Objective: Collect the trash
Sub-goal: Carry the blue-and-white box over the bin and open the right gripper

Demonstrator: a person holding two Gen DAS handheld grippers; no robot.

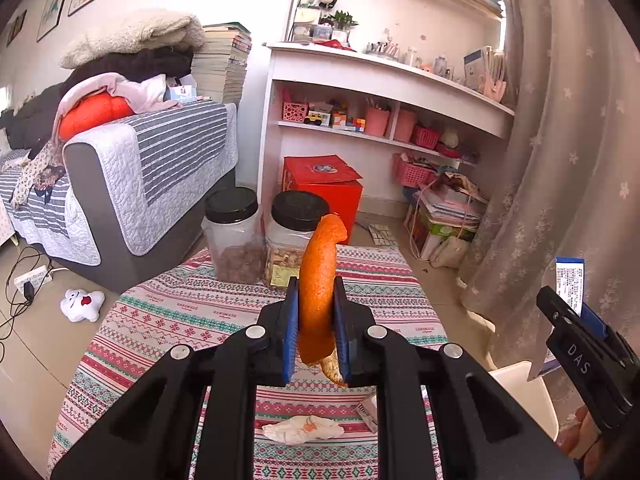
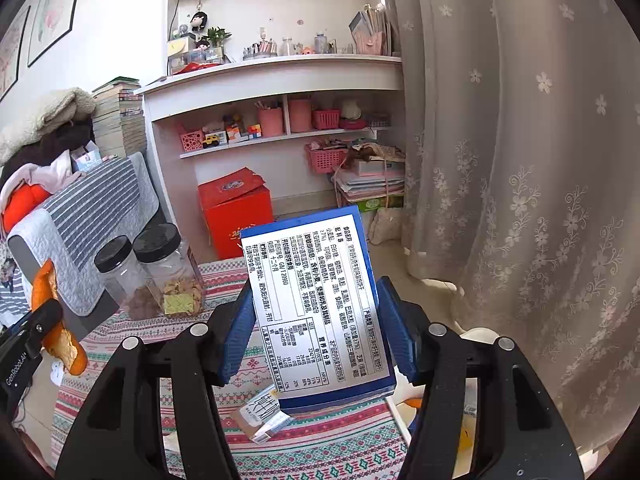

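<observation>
Left gripper (image 1: pixel 316 320): I have it clamped on a strip of orange peel (image 1: pixel 318 276), the pads pressing its two faces; the peel stands upright between them, long axis running up past the fingertips, a ragged end hanging below.
Below the left gripper: a crumpled tissue (image 1: pixel 302 430) lies on the patterned worktop (image 1: pixel 180 312), not yet picked up.
Ahead of the left gripper: two black-lidded jars (image 1: pixel 236 236) at the far edge of the worktop; I take these as not trash.
Right gripper (image 2: pixel 316 336): I have it closed on a blue box (image 2: pixel 316 304) with a printed label, gripped across its width, long axis pointing up and away from me.
Under the right gripper: a small flattened carton (image 2: pixel 260 416) lies on the worktop, just beneath the box.
Bin (image 2: pixel 404 400): its white rim shows low and to the right of the right gripper, orange scraps inside.
Key relation: the bin lies right of both grippers, the right one nearer, so I judge the box should drop first and the peel must cross rightward.
</observation>
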